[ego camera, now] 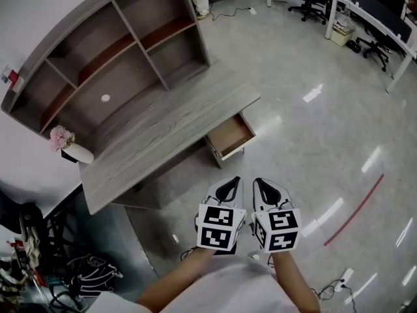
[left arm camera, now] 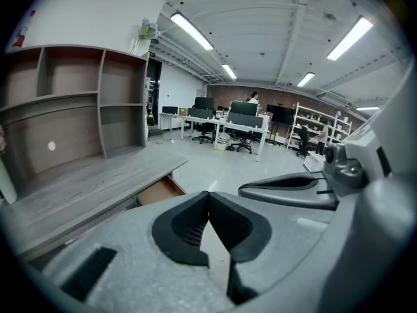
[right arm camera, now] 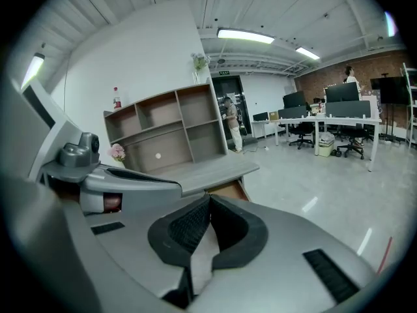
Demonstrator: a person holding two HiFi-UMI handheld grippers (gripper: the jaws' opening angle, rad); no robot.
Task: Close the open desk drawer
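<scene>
Approach step: drawer (ego camera: 229, 135) was open under desk (ego camera: 156, 132). L gripper (ego camera: 230, 185) & R gripper (ego camera: 263, 186) were pressed together, empty, apart from it. Next, probably: reach drawer front, push in.

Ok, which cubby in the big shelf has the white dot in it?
The wide bottom cubby, on the side nearest the pink flowers. Its back wall has a round white dot; the other cubbies have none.

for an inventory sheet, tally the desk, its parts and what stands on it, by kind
grey wood-grain desk: 1
open brown wooden drawer: 1
grey-and-brown open shelf unit: 1
white vase of pink flowers: 1
total: 4
</scene>
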